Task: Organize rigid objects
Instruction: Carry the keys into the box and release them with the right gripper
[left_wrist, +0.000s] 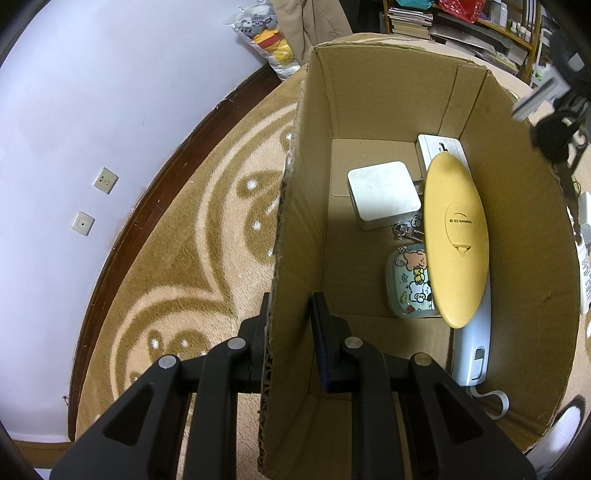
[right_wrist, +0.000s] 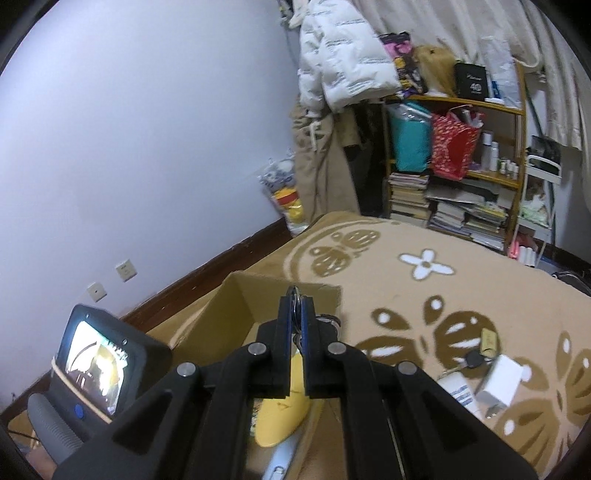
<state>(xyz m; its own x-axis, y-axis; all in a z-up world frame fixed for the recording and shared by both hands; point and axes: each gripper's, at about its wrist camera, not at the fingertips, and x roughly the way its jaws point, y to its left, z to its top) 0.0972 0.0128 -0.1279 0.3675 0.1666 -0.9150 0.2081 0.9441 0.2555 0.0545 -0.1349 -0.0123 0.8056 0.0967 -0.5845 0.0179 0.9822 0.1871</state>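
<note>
On the big tan rug (right_wrist: 461, 295) with brown flower shapes sits a cardboard box (left_wrist: 517, 229), open at the top. It is the biggest thing in play. The left tool (left_wrist: 290, 314) has its two fingers on either side of the box's near wall, one outside and one inside, pinching the cardboard so the box stays put.

Inside the box lie things already put away. A long yellow oval thing (left_wrist: 456, 236) leans across a pale blue handset (left_wrist: 474, 343). Next to it sits a white square box (left_wrist: 382, 194), and behind that a white block (left_wrist: 439, 146). A small case with cartoon stickers (left_wrist: 410, 284) sits low by the yellow thing, and some little metal keys (left_wrist: 404, 230) lie between the case and the square box.

The right tool (right_wrist: 295, 306) hangs above the open box. Its fingers are almost shut and squeeze a small bunch of keys on a ring (right_wrist: 294, 293).

Out on the rug, well apart from the box, more things wait: a white charger (right_wrist: 500, 384), a white tube (right_wrist: 460, 391), a black key (right_wrist: 472, 360) and a small tan tag (right_wrist: 489, 339).

I think the step now is dropping the key ring in. Next, the right tool should go lower over a bare spot of the box floor, then open. After that it should go for the things on the rug.
</note>
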